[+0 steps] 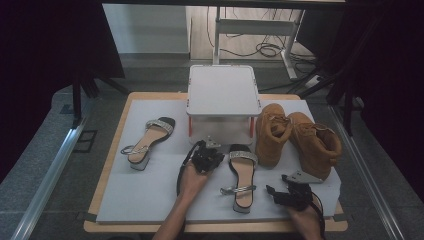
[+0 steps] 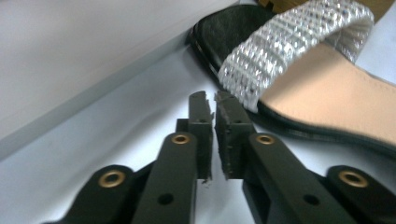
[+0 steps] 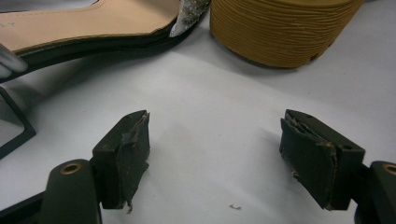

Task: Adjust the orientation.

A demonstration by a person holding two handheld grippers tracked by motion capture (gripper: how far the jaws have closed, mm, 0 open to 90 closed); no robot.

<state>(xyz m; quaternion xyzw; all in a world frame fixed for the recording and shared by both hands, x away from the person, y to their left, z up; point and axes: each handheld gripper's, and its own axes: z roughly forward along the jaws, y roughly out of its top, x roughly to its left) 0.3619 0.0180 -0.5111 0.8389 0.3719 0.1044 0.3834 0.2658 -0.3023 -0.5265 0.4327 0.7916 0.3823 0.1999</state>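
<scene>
High view: whole layout is seen, with two strappy sandals, two tan boots and one white lidded box [image 1: 223,91] laid out on the grey mat of the table [image 1: 115,235]. The far sandal [image 1: 148,141] is placed at the left of the mat, well apart from both hands. The near sandal [image 1: 242,176] is laid between the two hands, toe toward the box, with the left boot [image 1: 270,133] just beside its toe and the right boot [image 1: 316,143] further right. Left gripper [image 1: 207,151] is held just left of the near sandal's toe, in front of the box, pointed away from the person, forearm angled in from bottom centre. Right gripper [image 1: 278,192] is held low at the near right corner of the mat, pointed left toward the sandal's heel, hand at the bottom edge. Left gripper view: detail not visible from above is given; its fingers [image 2: 201,122] are seen almost closed, only a thin slit left between the worn pads, nothing gripped, tips just short of the sandal's glittery toe strap [image 2: 289,42] and black sole edge, box wall at upper left. Right gripper view: fingers [image 3: 125,154] are seen spread wide, nothing between them but bare mat; the sandal's insole is seen at upper left and a ribbed boot sole [image 3: 280,30] at upper right, both apart from the pads.
</scene>
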